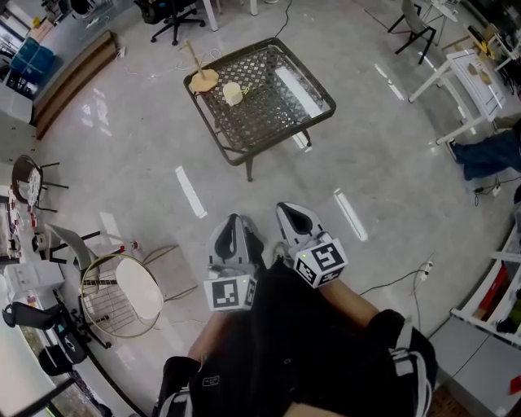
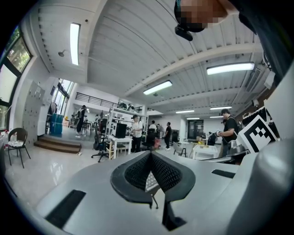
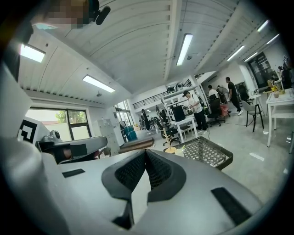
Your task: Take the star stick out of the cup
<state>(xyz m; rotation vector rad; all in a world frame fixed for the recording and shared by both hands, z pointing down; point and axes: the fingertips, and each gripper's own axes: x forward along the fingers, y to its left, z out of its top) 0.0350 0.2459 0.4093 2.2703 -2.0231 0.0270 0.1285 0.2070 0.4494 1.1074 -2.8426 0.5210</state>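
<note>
A low dark mesh table [image 1: 269, 102] stands on the floor some way ahead of me. On its left part sits a pale cup [image 1: 233, 93], too small here to show a star stick. Beside the cup is a wooden round base with an upright rod [image 1: 201, 75]. My left gripper [image 1: 236, 221] and right gripper [image 1: 286, 210] are held close to my body, far short of the table, both shut and empty. The left gripper view shows its jaws [image 2: 150, 154] closed tip to tip. In the right gripper view the closed jaws [image 3: 146, 151] point toward the table [image 3: 206, 153] and cup [image 3: 178, 152].
A round wire chair with a white seat [image 1: 134, 289] stands at my left. White tables [image 1: 464, 77] and a shelf [image 1: 496, 293] line the right side. A cable [image 1: 399, 283] runs over the floor. An office chair [image 1: 175, 16] is beyond the table. People [image 2: 136, 133] stand far off.
</note>
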